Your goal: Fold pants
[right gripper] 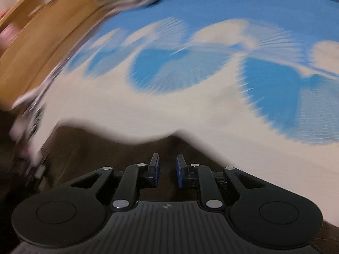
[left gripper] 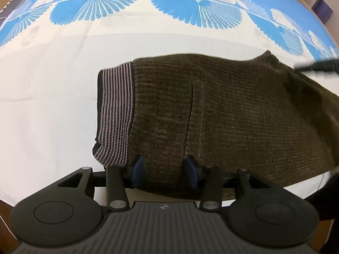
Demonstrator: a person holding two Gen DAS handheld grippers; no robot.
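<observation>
Pants point(left gripper: 222, 114) of dark olive knit lie flat on the bedsheet point(left gripper: 53, 105), which is white with a blue leaf print. In my left wrist view the striped waistband point(left gripper: 115, 114) is at the left end of the garment, and the rest runs off to the right. My left gripper point(left gripper: 164, 170) points steeply down at the near edge of the pants, just right of the waistband. Its jaws stand about half open, and the near edge of the fabric lies between the two blue pads point(left gripper: 138, 169). I cannot see that the pads press on the cloth; they seem to stand apart from it on both sides.

In my right wrist view everything is much blurred. My right gripper point(right gripper: 167, 172) has its jaws narrow, with only a small gap between the blue pads point(right gripper: 180, 174), and I see nothing held in this gap. Under and behind these fingers there is a dark brown cloth, probably the same pants, but the blur does not let me tell if the fingers touch it. Beyond it lies the same sheet.
</observation>
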